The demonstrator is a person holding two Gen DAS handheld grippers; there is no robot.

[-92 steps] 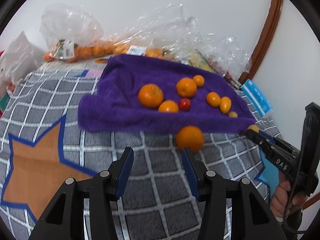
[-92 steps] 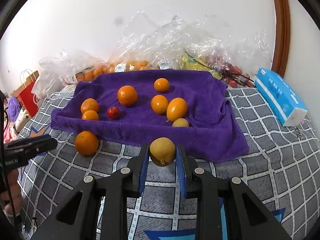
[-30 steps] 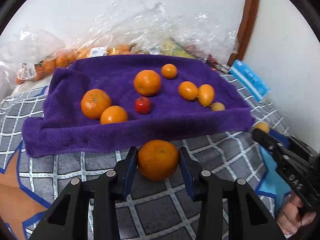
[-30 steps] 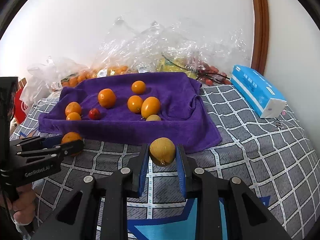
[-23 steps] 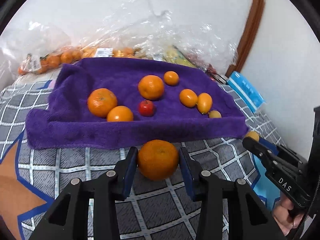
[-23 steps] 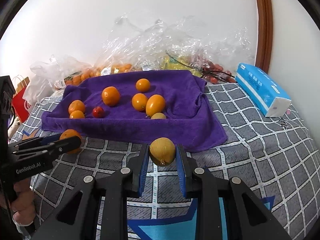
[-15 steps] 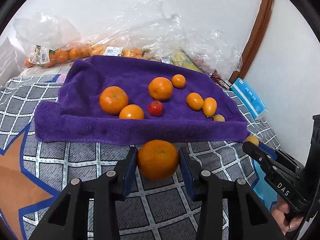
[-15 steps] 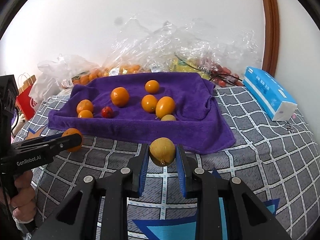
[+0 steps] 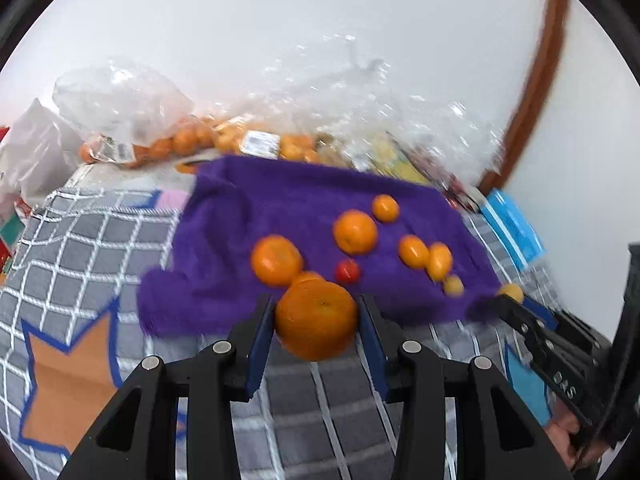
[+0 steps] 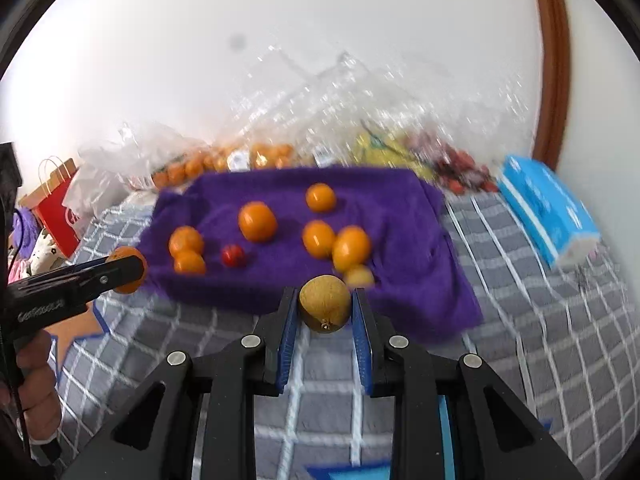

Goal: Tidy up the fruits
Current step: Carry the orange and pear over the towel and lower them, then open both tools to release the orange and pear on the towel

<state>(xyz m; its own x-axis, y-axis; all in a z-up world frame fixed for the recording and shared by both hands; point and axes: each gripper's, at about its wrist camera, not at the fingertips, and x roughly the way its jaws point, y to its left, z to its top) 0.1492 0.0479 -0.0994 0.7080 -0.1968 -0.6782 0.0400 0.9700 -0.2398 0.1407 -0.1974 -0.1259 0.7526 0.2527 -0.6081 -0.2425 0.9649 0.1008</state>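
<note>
Left gripper (image 9: 316,316): clamped on a big orange (image 9: 316,320), pads pressing both flanks, carried above the checked blanket (image 9: 100,240) just short of the purple towel (image 9: 260,208).
Right gripper (image 10: 325,304): narrow, pinching a small yellow-brown fruit (image 10: 325,303), stem end facing the camera, also hovering just before the towel's near hem.
Towel load: a red fruit (image 9: 346,271) and a spread of oranges (several large, several smaller); on the right a small oval cluster (image 10: 351,249) sits close to the near edge.
Risk, roll-off: both carried fruits are round, and the near hem looks lumpy; released on that fold, either one could, I'd say, trundle back onto the blanket.
Risk, knock-on: the right fruit hangs just in front of the oval cluster, so a low entry may bump those pieces.
Risk, grip: the orange bulges past the pads, so a quick swing might let it slip.
Open room: the towel's left half and back strip lie bare.
Edges: plastic bags (image 9: 132,120) crowd the far side, a blue pack (image 10: 548,208) lies right.
</note>
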